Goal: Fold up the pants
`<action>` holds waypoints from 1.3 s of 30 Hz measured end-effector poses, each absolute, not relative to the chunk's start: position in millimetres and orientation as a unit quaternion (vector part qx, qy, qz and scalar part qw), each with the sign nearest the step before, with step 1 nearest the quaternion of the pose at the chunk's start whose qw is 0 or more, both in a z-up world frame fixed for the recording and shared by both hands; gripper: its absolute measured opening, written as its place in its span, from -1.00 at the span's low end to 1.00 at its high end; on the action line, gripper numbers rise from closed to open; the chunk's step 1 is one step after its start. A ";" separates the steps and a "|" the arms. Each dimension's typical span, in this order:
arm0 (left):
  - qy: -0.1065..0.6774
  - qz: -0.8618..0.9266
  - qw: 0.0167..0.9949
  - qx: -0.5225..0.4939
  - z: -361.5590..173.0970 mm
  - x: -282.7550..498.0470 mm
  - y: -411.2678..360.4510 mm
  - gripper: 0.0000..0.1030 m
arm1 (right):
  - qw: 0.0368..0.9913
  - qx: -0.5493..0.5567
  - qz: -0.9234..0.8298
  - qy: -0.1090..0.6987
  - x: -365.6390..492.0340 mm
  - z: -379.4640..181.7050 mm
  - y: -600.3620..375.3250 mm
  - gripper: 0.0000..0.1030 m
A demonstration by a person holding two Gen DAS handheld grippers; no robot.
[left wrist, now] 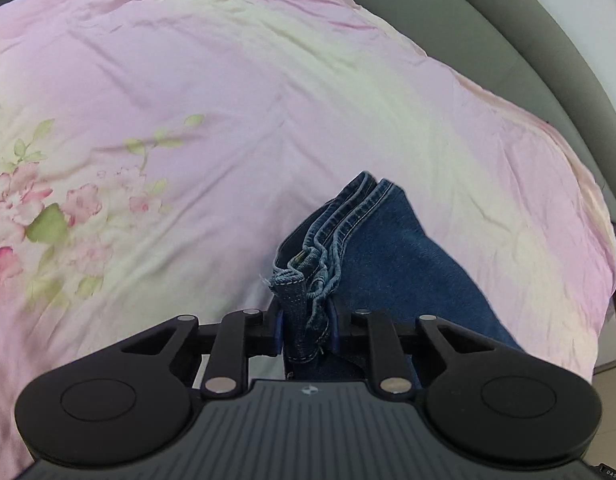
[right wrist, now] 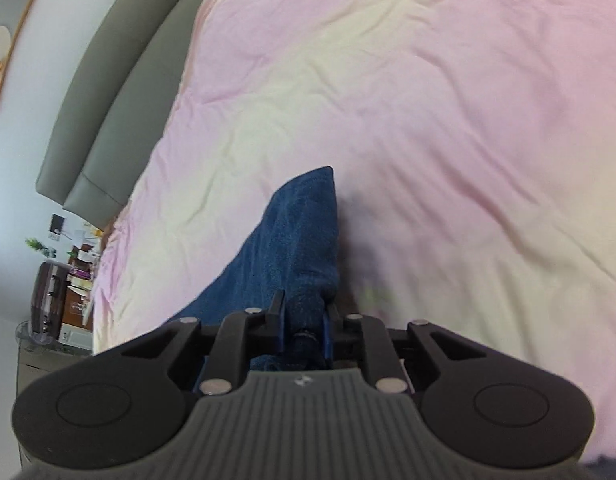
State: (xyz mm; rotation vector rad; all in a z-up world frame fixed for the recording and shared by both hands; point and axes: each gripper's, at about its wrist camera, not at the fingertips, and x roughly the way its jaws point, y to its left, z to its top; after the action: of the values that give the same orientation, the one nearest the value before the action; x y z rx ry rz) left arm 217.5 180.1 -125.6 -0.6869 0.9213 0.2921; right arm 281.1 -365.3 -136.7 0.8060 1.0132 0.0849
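Observation:
The pants are blue denim jeans (left wrist: 391, 256). My left gripper (left wrist: 308, 320) is shut on a bunch of stitched hem edges of the jeans, held above the pink bedspread (left wrist: 268, 92); the cloth runs off to the lower right. My right gripper (right wrist: 306, 316) is shut on a folded denim edge of the same jeans (right wrist: 292, 236), whose corner sticks up ahead of the fingers and whose cloth trails to the lower left. The rest of the jeans is hidden below both grippers.
A pink and cream bedspread with a flower print (left wrist: 24, 216) covers the bed. A grey padded headboard (right wrist: 108, 80) runs along one side, also in the left wrist view (left wrist: 507, 52). A cluttered bedside table (right wrist: 64, 304) stands beside the bed.

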 end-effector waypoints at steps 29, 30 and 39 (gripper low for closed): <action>0.443 0.074 0.874 -0.184 -127.1 324.9 145.2 -0.07 | 0.821 0.242 0.052 0.515 378.3 -168.9 -358.9 0.29; 0.447 0.074 0.872 -0.185 -131.0 330.8 144.2 -0.09 | 0.815 0.249 0.052 0.520 387.0 -177.5 -358.8 0.25; 0.463 0.066 0.869 -0.164 -160.3 356.2 140.2 -0.44 | 0.818 0.254 0.052 0.514 390.6 -200.0 -367.4 -0.85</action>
State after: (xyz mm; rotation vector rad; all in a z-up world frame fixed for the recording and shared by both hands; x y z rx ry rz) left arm 356.2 140.2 -160.3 -0.3438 0.9686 0.1378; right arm 390.6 -367.4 -200.0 0.5406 1.0961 0.1110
